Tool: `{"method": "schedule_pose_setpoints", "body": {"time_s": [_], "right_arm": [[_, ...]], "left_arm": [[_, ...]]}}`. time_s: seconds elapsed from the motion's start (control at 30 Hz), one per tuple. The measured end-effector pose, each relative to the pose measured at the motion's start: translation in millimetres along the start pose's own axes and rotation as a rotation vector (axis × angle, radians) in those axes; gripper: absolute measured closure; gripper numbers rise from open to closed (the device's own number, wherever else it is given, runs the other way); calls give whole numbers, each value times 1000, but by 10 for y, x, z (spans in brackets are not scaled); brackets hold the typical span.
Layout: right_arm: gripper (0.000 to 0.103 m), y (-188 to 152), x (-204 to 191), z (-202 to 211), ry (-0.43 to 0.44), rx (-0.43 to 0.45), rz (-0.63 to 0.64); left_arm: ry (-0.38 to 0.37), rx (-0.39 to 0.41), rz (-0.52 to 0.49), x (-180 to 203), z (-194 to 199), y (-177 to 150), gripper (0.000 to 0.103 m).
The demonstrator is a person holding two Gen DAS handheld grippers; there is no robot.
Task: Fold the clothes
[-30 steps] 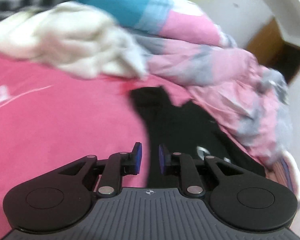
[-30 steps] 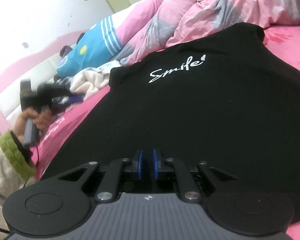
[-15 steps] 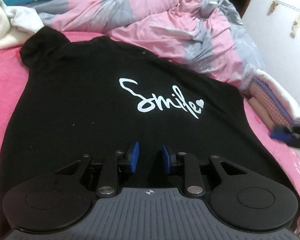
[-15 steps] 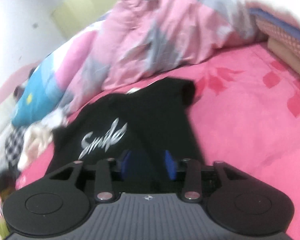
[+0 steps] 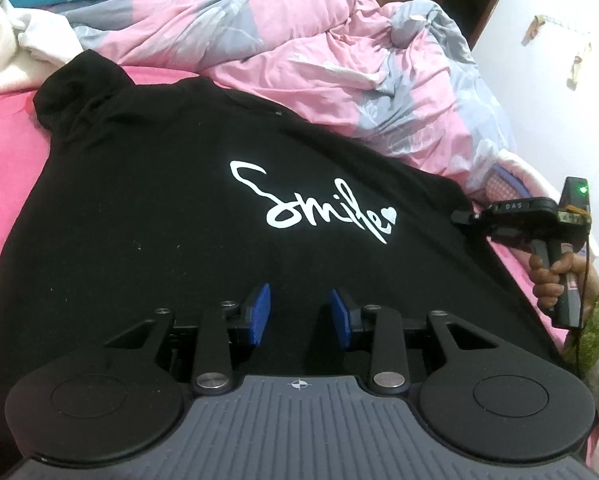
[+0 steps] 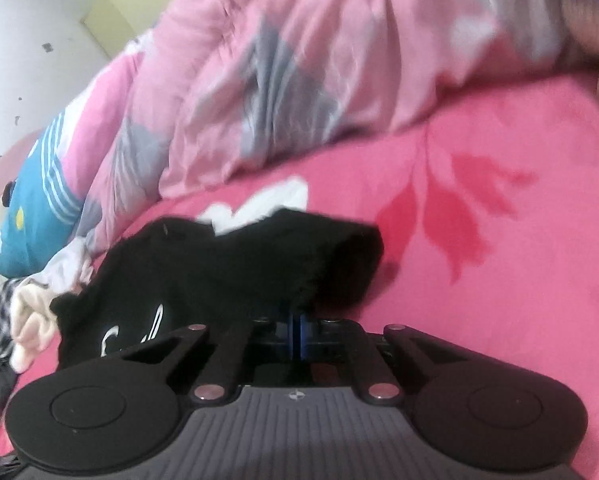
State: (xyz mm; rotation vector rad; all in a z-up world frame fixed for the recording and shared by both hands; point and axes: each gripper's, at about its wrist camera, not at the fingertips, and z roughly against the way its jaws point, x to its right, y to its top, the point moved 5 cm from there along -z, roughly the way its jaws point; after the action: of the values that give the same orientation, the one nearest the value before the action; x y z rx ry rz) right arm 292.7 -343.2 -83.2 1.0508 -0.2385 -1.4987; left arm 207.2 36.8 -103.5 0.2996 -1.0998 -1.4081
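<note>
Over at nine o'clock in the left wrist view, a strip of the pink bedsheet shows, and a heap of white clothing crowds the top corner, just beside the left sleeve of the black T-shirt. The shirt lies spread flat, print side up, with the white "Smile" lettering at centre. At six o'clock, the left gripper hangs over the lower body of the shirt, its blue pads apart and nothing between them. Swinging to three o'clock, the right gripper sits at the shirt's right sleeve; in its own blurred view the right sleeve bunches up at twelve o'clock, directly ahead of the pads, which are pressed together, and they look clamped on the sleeve fabric, though the blur and black-on-black make that uncertain. Behind it all, from eleven to two o'clock, the crumpled pink-and-grey quilt touches the shirt's collar edge. The risks are these: a pinch on only a thin fold could slip mid-fold and drop the sleeve skewed; with the left gripper empty, a one-sided pull could drag the whole shirt across the sheet and wrinkle it; and the collar edge could catch on the quilt or the sleeve tangle in the white heap.
</note>
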Motion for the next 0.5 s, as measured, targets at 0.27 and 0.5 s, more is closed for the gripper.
{"method": "schedule_pose_setpoints", "body": {"time_s": [0.27,0.5], "right_arm": [[98,55,411,-158,-26,15,-84],[63,225,541,411,-39,86,-164]], "left_arm": [[-10,4,9,-20,-2,-1,69],[-13,4,11,-34,-3,0,69]]}}
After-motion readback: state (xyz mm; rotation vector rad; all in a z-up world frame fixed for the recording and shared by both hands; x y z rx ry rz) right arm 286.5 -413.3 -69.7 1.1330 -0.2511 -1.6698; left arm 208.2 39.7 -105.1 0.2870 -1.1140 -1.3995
